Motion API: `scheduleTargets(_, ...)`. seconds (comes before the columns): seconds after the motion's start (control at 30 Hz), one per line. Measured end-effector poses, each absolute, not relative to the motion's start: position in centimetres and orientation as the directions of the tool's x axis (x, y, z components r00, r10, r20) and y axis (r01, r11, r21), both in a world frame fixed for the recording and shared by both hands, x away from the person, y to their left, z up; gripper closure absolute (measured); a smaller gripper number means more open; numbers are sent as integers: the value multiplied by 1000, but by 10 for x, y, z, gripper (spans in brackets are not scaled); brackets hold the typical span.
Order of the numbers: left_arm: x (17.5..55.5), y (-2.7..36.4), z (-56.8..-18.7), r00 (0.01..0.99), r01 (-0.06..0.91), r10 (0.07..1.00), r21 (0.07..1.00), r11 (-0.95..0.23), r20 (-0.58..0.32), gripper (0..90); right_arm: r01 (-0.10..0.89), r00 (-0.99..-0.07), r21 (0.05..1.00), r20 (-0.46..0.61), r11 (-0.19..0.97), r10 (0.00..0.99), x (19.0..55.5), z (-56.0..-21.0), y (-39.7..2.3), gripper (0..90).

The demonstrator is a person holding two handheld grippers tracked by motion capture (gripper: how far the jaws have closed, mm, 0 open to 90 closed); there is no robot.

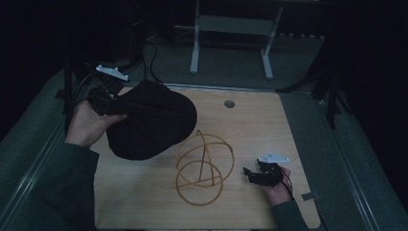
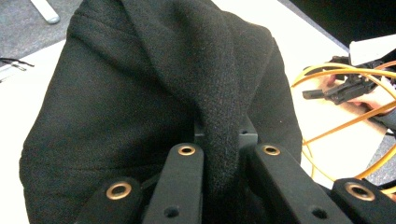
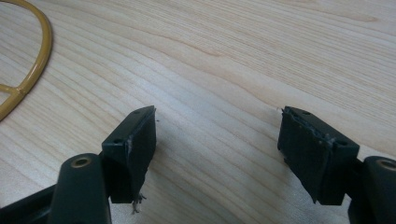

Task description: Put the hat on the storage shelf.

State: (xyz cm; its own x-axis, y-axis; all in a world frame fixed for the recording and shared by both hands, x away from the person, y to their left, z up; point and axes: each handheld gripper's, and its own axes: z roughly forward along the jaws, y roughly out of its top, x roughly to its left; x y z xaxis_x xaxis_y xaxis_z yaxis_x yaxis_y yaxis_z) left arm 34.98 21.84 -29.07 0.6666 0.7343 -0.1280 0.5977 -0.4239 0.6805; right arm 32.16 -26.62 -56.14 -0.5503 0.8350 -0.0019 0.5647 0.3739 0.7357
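Note:
A black cloth hat (image 1: 151, 120) lies over the back left of the wooden table (image 1: 255, 125). My left gripper (image 1: 107, 103) is shut on a fold at its left edge; in the left gripper view the dark fabric (image 2: 154, 93) runs down between the jaws. A yellow wire frame of crossed hoops (image 1: 204, 167) stands at the table's middle, just right of the hat. My right gripper (image 1: 250, 174) rests low by the frame's right side, open, with bare wood between its jaws (image 3: 217, 128). A curve of the yellow frame (image 3: 28, 70) shows at that view's left.
A round grommet hole (image 1: 229, 103) sits near the table's back edge. Behind the table stand the grey legs of another frame (image 1: 195, 43). Cables (image 1: 151, 62) trail off the back left. A small grey tab (image 1: 310, 196) lies at the right front edge.

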Motion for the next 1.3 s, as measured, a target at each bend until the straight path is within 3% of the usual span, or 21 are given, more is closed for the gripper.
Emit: scheduleTargets(1.3, 341, 218, -266, 702, 561, 691, 733, -384, -174, 852, 564, -550, 736, -2, 374, 835, 322, -561, -266, 276)
